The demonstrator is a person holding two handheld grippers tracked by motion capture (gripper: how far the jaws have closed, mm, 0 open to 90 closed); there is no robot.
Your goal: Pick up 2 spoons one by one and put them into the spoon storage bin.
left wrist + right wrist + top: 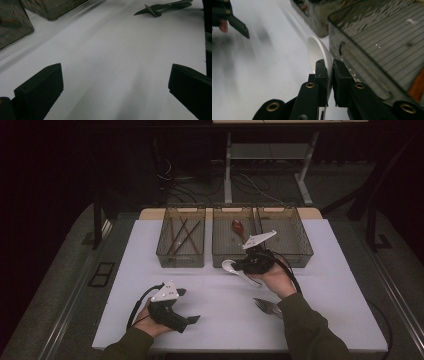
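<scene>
At lower left of the high view, left gripper [186,306] hovers over the table [225,305], jaws wide apart, nothing in them. Forks [267,306] lie at lower centre-right. Mid-frame, right gripper [239,266] is clamped on a white spoon [230,266] just before the middle bin [235,237]. Likely ceramic: light, stiff, glazed-slick, chippable. Grip sits near the bowl; could pivot, so I'd hold mid-handle.

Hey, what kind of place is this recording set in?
Probably a lab or workshop bench, not a kitchen: a white table with sorting bins, bare frame legs and loose cables on the dark floor behind.
</scene>
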